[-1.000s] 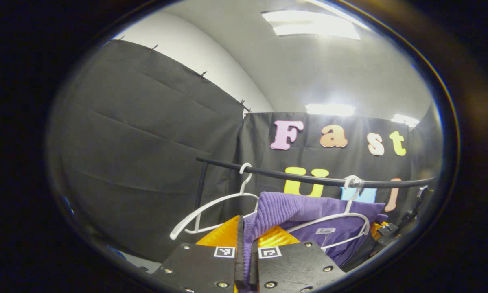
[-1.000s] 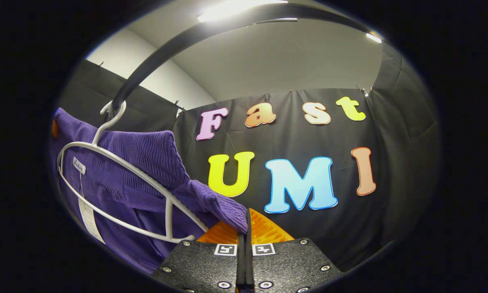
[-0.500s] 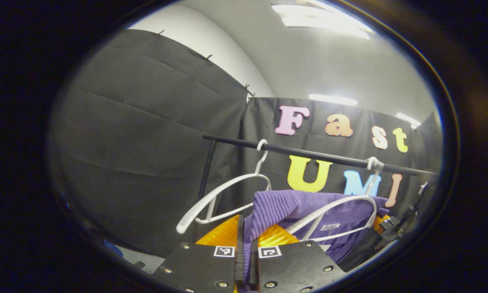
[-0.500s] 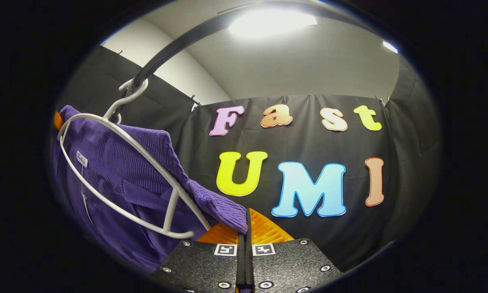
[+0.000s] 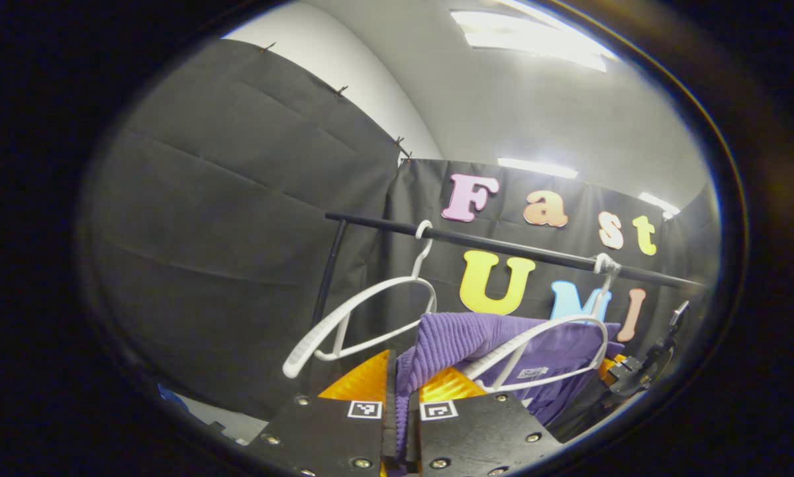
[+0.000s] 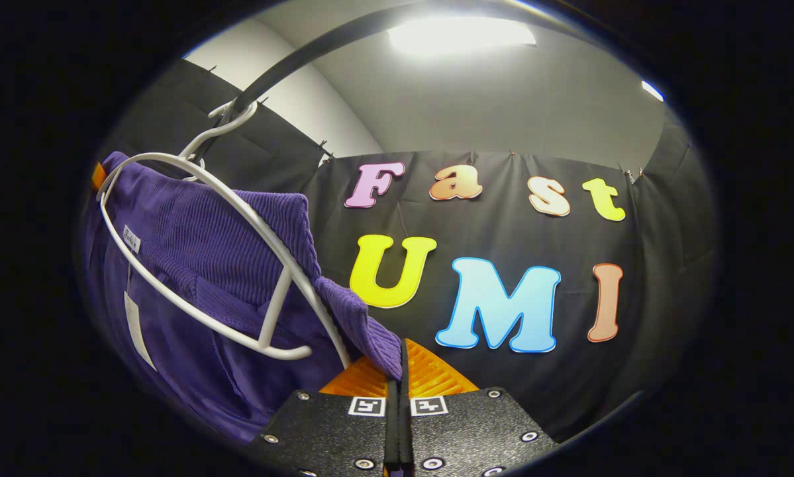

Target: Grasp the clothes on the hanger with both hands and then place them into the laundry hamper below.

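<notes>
Hanging purple garment [image 5: 483,334] (pinched) between both tools

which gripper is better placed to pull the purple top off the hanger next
Neither clearly: both pull together. The left gripper and right gripper are each shut on the purple top, at opposite ends of the white hanger.

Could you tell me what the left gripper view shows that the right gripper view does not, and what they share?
Left gripper view alone: a bare white hanger on the rail, the rail's upright post, and the right hand-held gripper at the garment's far end.

Right gripper view alone: a long white tag hanging inside the garment.

Both: the purple garment partly on its white hanger, pinched between orange fingers; the left hand-held gripper is clamped on it.
</notes>
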### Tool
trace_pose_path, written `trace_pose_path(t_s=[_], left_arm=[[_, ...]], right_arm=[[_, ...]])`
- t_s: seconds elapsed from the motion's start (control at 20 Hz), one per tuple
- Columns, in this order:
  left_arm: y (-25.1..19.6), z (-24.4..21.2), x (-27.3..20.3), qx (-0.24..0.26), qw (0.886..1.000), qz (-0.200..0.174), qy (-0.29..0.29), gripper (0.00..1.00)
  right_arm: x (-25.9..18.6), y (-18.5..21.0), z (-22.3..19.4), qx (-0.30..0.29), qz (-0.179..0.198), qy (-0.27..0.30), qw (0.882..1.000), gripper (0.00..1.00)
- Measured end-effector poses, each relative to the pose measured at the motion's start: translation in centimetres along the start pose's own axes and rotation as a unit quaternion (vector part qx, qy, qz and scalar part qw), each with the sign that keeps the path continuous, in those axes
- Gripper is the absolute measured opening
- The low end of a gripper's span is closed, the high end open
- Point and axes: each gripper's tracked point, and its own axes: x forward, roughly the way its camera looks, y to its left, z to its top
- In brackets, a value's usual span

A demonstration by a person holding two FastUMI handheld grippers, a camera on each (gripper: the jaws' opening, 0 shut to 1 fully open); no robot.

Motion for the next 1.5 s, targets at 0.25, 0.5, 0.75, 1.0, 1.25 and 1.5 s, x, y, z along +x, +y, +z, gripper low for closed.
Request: trace_pose_path(t_s=[0.25,0.5,0.75,1.0,1.25,1.5], left_arm=[[-0.4,2.8,1.8,0.004,1.0,-0.015,-0.006,0.06],[0.3,-1.8,0.8,0.031,0.997,-0.038,0.054,0.06],[1.0,-5.7,0.1,-0.023,0.995,-0.033,0.088,0.06],[-0.3,-10.1,-0.5,-0.022,0.993,-0.027,0.115,0.06],[-0.7,-11.5,-4.1,-0.045,0.992,-0.024,0.118,0.06],[-0.7,-10.8,-8.2,-0.025,0.994,-0.025,0.102,0.06]], right_arm=[[0.1,0.8,0.2,-0.013,0.019,-0.013,1.0,0.0],[-0.9,0.2,-0.5,0.013,0.006,-0.002,1.0,0.0],[-1.0,-0.1,-2.1,-0.008,0.004,0.011,1.0,0.0],[-2.2,-0.8,-5.3,-0.029,0.002,0.043,0.999,0.0],[-5.8,-1.2,-6.4,-0.007,-0.003,0.072,0.997,0.0],[-10.5,0.3,-5.7,-0.011,0.012,0.106,0.994,0.0]])
